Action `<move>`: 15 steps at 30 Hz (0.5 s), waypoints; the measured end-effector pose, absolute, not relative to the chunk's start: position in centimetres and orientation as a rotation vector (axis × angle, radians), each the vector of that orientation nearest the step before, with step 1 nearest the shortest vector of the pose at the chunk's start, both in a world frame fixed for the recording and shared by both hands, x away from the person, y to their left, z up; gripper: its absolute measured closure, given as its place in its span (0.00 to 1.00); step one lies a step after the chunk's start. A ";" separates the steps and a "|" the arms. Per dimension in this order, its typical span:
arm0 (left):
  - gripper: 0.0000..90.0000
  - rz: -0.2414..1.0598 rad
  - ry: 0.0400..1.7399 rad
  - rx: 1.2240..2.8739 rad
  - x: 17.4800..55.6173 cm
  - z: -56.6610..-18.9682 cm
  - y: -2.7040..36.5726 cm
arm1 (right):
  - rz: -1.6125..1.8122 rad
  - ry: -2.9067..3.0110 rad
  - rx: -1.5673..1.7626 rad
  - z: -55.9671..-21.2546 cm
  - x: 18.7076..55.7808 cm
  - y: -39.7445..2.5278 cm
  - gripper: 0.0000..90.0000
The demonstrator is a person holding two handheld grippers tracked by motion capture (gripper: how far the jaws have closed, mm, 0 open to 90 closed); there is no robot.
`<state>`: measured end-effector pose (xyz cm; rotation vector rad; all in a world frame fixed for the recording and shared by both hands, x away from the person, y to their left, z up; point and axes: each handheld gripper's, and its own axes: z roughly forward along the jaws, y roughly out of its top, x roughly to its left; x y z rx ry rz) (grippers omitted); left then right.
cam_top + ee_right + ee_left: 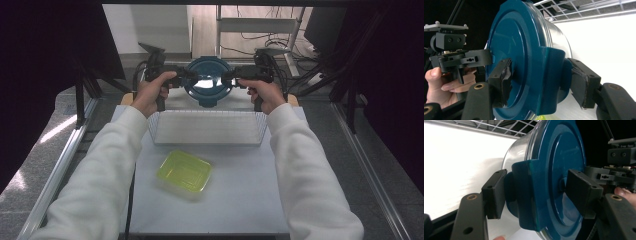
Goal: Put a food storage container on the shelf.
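Round container with a blue lid, held in the air over the far edge of the bench, beyond the white wire basket; a yellow-green tray lies nearer to us on the bench. We grip the container from both sides at once. To do this step well, we judge that both hands should travel together at one height, so that neither side clip slips free and the container does not tilt. The left gripper has its fingers closed to a narrow span across one lid clip, one pad on the lid face, the other behind the clip. The right gripper grasps the opposite clip likewise, fingers clenched on lid and clip. Neither pair is slack; both press the blue plastic firmly.
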<state>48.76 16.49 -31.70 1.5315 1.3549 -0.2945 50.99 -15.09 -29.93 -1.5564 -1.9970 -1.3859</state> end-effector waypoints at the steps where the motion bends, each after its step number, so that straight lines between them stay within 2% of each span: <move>1: 0.39 -0.295 1.360 1.529 48.8 -31.7 16.5 | -1.381 -1.990 -1.563 -30.0 51.0 -15.0 0.42; 15: 0.36 -0.332 1.401 1.509 50.2 -32.6 16.2 | -1.346 -1.872 -1.621 -31.4 52.3 -15.3 0.39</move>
